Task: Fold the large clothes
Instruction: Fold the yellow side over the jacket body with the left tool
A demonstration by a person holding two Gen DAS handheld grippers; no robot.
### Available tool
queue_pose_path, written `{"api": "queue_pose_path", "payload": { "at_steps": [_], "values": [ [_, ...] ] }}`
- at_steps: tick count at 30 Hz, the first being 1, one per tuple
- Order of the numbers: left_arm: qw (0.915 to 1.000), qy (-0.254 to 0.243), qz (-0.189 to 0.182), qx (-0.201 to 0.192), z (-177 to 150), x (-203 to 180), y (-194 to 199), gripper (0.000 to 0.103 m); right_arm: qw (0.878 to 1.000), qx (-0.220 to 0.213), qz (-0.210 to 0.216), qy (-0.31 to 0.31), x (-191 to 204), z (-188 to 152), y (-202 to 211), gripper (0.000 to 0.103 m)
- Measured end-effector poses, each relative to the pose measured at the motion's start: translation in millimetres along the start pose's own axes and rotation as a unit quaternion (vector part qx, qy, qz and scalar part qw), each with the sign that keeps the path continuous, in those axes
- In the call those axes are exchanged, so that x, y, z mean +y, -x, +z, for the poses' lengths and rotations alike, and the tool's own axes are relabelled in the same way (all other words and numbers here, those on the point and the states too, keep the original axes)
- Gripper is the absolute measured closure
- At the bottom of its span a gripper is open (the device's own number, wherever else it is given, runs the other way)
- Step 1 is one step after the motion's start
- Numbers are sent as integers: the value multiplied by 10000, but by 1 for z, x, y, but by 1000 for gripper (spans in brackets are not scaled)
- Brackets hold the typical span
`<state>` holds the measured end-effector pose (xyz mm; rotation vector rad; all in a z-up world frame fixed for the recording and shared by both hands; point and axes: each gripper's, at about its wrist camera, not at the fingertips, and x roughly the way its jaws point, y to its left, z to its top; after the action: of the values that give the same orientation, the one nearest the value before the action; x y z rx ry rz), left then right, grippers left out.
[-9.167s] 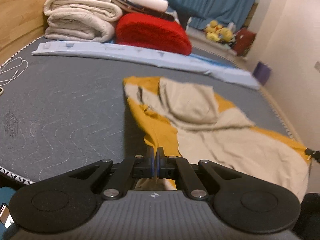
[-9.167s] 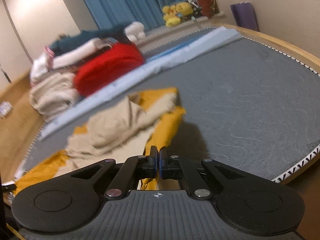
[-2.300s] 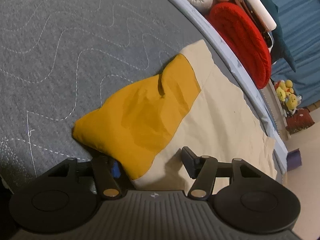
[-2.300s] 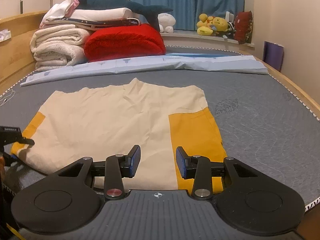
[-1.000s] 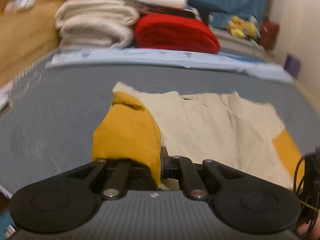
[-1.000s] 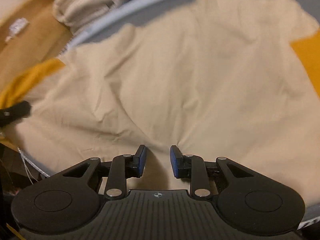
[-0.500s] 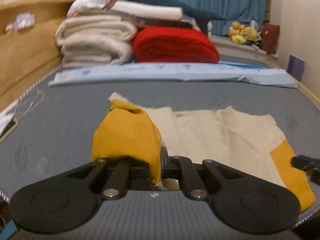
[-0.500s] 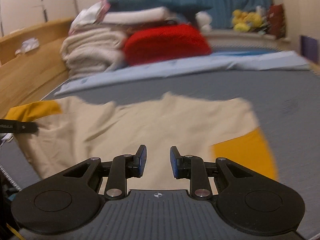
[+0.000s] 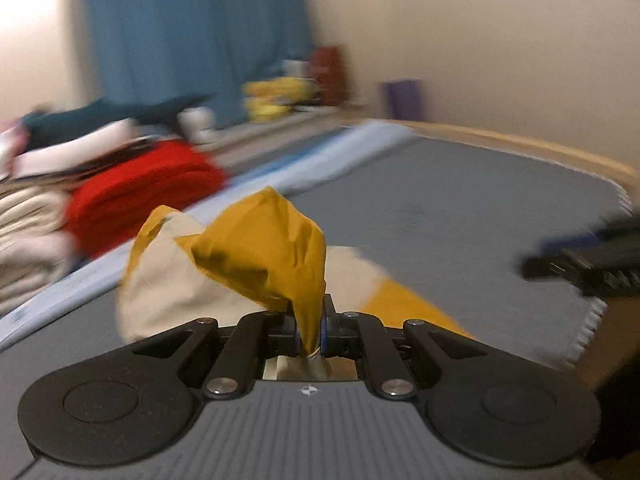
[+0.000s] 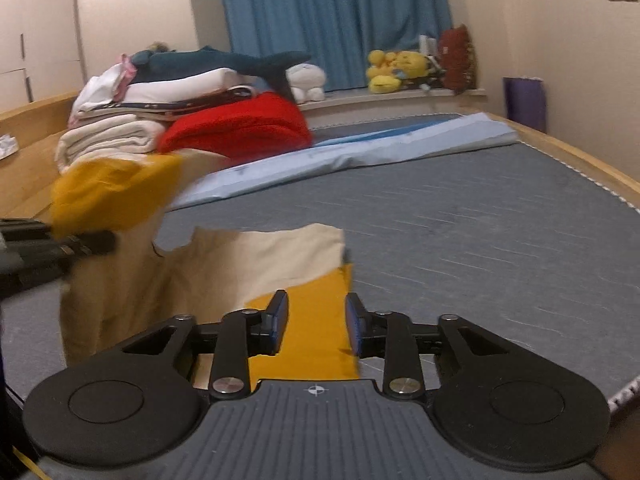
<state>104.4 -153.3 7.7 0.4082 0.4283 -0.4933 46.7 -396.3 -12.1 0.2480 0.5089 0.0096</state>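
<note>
Between your left tool (image 9: 309, 330) tips the shirt's yellow sleeve (image 9: 272, 252) is pinched; right tool (image 10: 316, 322), wide open and empty, hovers over the other sleeve (image 10: 310, 328).

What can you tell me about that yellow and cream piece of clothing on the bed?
The garment looks like thin woven cloth, cream with mustard-yellow sleeves. Most lies rumpled on the grey mattress. One yellow sleeve is lifted, pinched in the shut left gripper. The other sleeve lies flat between the open fingers of the right gripper.
</note>
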Motion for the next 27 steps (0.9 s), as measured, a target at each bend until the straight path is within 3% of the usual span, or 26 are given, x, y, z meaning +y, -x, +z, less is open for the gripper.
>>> {"api": "queue_pose_path", "payload": {
  "at_steps": [2, 5, 8, 9, 13, 20, 22, 23, 24, 27],
  "values": [
    [9962, -161, -750, 404, -5, -25, -22, 88, 9999, -36, 21, -115, -6, 1, 3, 57],
    [9795, -134, -1729, 1030, -16, -39, -38, 73, 9992, 6, 141, -384, -10, 0, 2, 42],
    [9772, 134, -1892, 957, -19, -22, -29, 54, 9943, 374, 486, -871, -13, -3, -14, 35],
    [9753, 317, -1970, 951, -21, -12, -25, 53, 9920, 496, 581, -1001, -13, -3, -20, 35],
    [9772, 947, -1609, 1014, -35, 33, -12, 53, 9819, 891, 873, -1424, 0, -6, -45, 34],
    [9814, 1425, -568, 1156, -55, 89, -3, 53, 9716, 1478, 478, -1786, 21, -14, -83, 35],
    [9793, 1571, -334, 1232, -59, 99, -3, 49, 9722, 1511, 364, -1753, 24, -15, -87, 55],
    [9779, 1651, -238, 1264, -60, 104, -3, 46, 9733, 1508, 326, -1700, 26, -15, -87, 82],
    [9762, 1729, -163, 1297, -61, 116, 0, 45, 9759, 1434, 316, -1613, 28, -15, -86, 98],
    [9679, 2069, 8, 1429, -63, 130, -1, 45, 9883, 851, 421, -1192, 37, -7, -65, 101]
  ]
}}
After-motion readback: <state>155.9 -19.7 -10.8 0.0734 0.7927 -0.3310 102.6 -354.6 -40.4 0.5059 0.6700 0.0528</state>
